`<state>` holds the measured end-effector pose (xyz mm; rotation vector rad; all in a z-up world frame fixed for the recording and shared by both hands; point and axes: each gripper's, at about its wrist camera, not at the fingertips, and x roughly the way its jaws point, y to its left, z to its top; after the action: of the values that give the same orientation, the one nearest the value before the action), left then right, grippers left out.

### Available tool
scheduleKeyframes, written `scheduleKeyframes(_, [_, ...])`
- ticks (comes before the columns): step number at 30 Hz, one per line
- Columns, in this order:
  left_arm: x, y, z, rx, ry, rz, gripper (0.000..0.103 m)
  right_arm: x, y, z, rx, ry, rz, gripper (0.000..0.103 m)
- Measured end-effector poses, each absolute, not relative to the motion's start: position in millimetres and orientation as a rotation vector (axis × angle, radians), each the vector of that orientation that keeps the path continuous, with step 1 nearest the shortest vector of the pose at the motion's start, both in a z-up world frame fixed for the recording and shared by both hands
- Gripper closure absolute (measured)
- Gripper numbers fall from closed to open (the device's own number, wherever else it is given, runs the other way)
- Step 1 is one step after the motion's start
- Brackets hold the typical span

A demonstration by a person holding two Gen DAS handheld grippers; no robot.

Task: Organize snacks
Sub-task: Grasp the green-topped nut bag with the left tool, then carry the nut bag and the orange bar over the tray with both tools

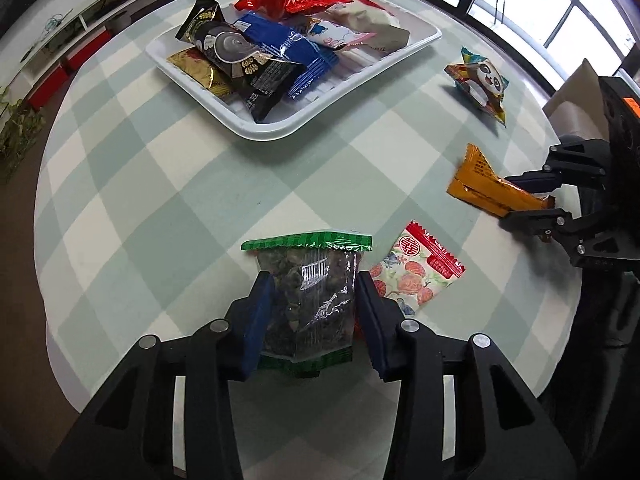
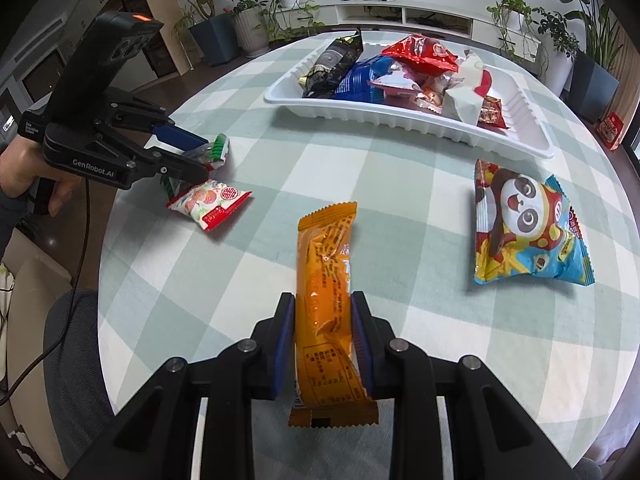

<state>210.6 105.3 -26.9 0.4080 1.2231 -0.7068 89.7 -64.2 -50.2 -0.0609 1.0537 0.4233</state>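
Checked green-and-white cloth covers a round table (image 1: 168, 184), with windows at the upper right of the left wrist view and low shelves at the upper left. At the top centre sits a white tray (image 1: 280, 130) already piled with wrappers: a red bag, a blue one, a black-and-gold one among them. At bottom centre the left gripper (image 1: 314, 308) has its blue pads against both sides of a clear packet with green ends (image 1: 308, 292), clamped on it where it lies on the cloth. Just right of it lies a small red-and-white floral sachet (image 1: 420, 268). At the right edge the right gripper (image 1: 532, 200) pinches an orange bar (image 1: 488, 188), and a panda bag (image 1: 480, 84) lies loose above it.

From the right wrist view, potted plants and a white cabinet line the top. The orange bar (image 2: 326, 300) runs up from bottom centre, squeezed between the right gripper's (image 2: 324, 344) pads. The tray (image 2: 360, 118) sits upper centre, the panda bag (image 2: 528, 232) at the right, the floral sachet (image 2: 210, 204) and left gripper (image 2: 200, 160) at the left.

Most snacks seem gathered; four remain outside the tray, two of them gripped, none yet carried over.
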Motion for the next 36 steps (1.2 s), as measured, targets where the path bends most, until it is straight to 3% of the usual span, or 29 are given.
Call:
scheduleKeyframes(11, [200,114,-26,0.359,1.155,-0.608,0.075,93,-76,-51,0.039,1.063,0.451,0.081])
scheduleKeyframes(22, [182,133,11,0.174,1.042,-0.597,0.075,91,-89,-34,0.138,1.012,0.477,0.082])
scheduleKeyframes(36, [188,85,76,-0.112,0.861,-0.682,0.075,102,-160,4,0.317,0.924,0.416,0.083])
